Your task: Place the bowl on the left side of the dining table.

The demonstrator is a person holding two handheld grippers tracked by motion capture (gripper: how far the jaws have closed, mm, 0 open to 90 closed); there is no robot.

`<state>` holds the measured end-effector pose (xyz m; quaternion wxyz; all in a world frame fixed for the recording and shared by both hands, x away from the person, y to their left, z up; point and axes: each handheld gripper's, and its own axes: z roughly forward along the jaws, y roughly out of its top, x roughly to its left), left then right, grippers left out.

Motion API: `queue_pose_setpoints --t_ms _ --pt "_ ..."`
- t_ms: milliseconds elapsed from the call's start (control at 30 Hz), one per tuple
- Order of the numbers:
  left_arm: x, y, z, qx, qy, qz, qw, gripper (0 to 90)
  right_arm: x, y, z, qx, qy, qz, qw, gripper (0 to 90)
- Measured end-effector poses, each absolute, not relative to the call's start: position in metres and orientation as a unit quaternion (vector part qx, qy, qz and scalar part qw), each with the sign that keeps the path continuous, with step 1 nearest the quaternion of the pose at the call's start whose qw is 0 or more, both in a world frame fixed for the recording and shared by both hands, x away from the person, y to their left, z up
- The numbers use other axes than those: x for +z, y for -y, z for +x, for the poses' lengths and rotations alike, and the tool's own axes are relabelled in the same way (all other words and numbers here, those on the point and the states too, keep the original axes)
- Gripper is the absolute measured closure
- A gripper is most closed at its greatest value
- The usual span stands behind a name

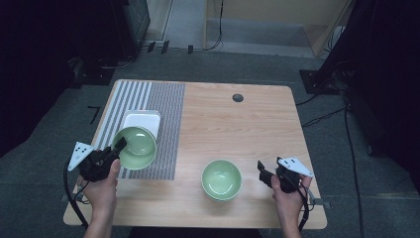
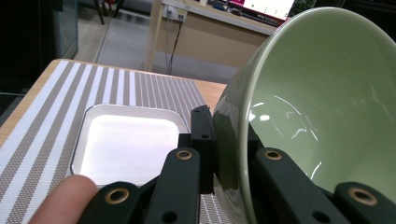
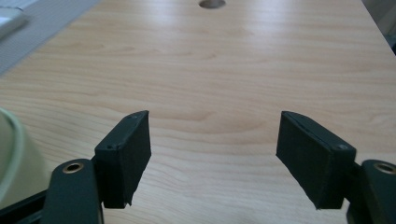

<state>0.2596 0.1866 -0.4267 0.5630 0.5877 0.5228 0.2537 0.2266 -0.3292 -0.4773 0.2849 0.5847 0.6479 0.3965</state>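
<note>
Nearest the person, the right gripper (image 1: 267, 174) rests low over the bare wooden table (image 1: 237, 129) with its jaws spread wide and nothing between them. Just to its left sits a second green bowl (image 1: 221, 179), upright on the wood and apart from the jaws; its pale rim edges into the right gripper view (image 3: 11, 154).

Across on the other side, the left gripper (image 1: 117, 148) has its 2 jaws pinched on the rim of the green bowl (image 1: 135, 147), 1 jaw outside the wall and 1 inside. That bowl is tipped, its opening turned sideways in the left gripper view (image 2: 322, 107), and it seems lifted over the near corner of the white square plate (image 1: 142, 122), which lies on the striped grey placemat (image 1: 168, 106).

The grip covers only a thin, glossy edge, so the bowl could swing or slide out if the hand turns quickly. Lowered while tilted, its base might catch the plate's rim and knock it askew.
</note>
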Motion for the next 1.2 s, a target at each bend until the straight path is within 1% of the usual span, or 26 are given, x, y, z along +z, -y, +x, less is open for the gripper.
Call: queue_pose_setpoints --t_ms 200,300,633,667,733,967,1000,1200 --pt "-0.428 -0.191 0.261 0.251 -0.527 0.587 0.561 84.0 -0.489 0.342 0.23 0.378 -0.649 0.598 0.28 25.4" --pt "-0.43 -0.193 0.262 0.251 -0.531 0.585 0.559 84.1 -0.497 0.352 0.231 0.359 -0.647 0.61 0.285 24.0" --pt "-0.434 -0.198 0.264 0.254 -0.539 0.582 0.553 84.1 -0.514 0.377 0.233 0.335 -0.63 0.643 0.277 19.4" --pt "-0.434 -0.199 0.264 0.254 -0.539 0.582 0.553 84.1 -0.514 0.378 0.233 0.33 -0.627 0.647 0.281 17.8" --pt "-0.435 -0.2 0.264 0.254 -0.54 0.582 0.552 84.1 -0.515 0.381 0.232 0.325 -0.618 0.654 0.29 17.9" --pt "-0.439 -0.207 0.267 0.258 -0.55 0.576 0.547 84.1 -0.523 0.386 0.233 0.313 -0.623 0.663 0.272 17.6" --pt "-0.439 -0.208 0.267 0.257 -0.552 0.575 0.547 84.1 -0.524 0.385 0.233 0.31 -0.628 0.662 0.267 16.4" --pt "-0.442 -0.208 0.269 0.259 -0.556 0.576 0.54 84.1 -0.524 0.382 0.234 0.291 -0.635 0.659 0.279 16.8"
